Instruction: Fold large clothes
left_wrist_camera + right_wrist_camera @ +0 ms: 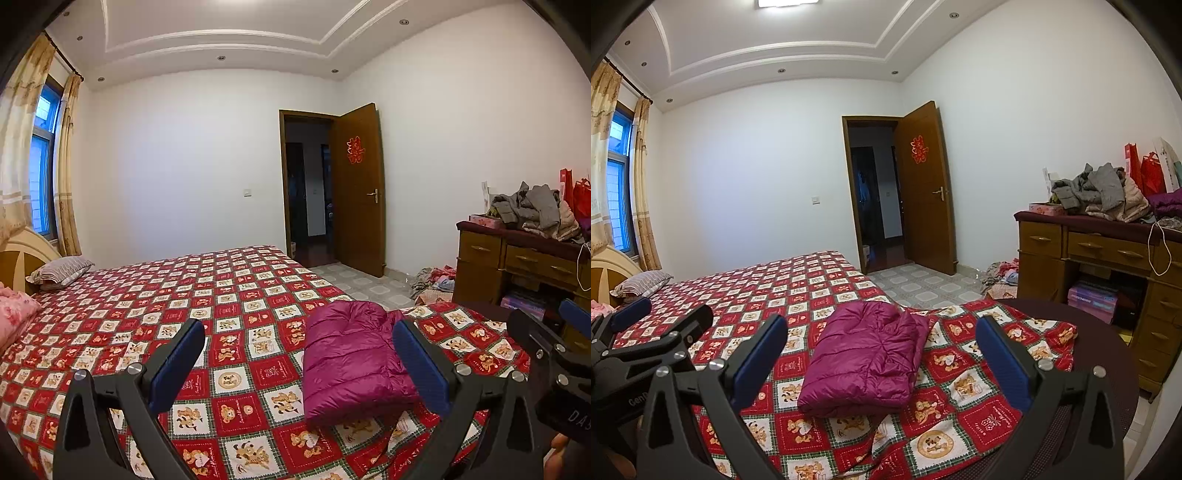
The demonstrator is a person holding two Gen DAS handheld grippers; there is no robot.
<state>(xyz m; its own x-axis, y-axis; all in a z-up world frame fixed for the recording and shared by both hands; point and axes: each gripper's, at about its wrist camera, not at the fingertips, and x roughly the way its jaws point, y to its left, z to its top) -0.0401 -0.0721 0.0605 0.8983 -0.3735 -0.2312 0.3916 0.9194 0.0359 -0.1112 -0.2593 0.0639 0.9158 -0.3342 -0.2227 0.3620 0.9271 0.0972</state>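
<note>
A magenta puffer jacket (351,358) lies folded into a compact rectangle on the red bear-patterned bedspread (184,295) near the bed's foot corner. It also shows in the right wrist view (866,354). My left gripper (299,365) is open and empty, held above the bed, with the jacket just in front of its right finger. My right gripper (882,358) is open and empty, held above the bed with the jacket between and beyond its fingers. Each gripper shows at the edge of the other's view.
Pillows (61,271) lie at the headboard on the left. A wooden dresser (1108,258) piled with clothes (1100,195) stands at the right. More clothes lie on the tiled floor (1001,280) by the open door (923,188). A dark round surface (1071,387) sits under the bedspread corner.
</note>
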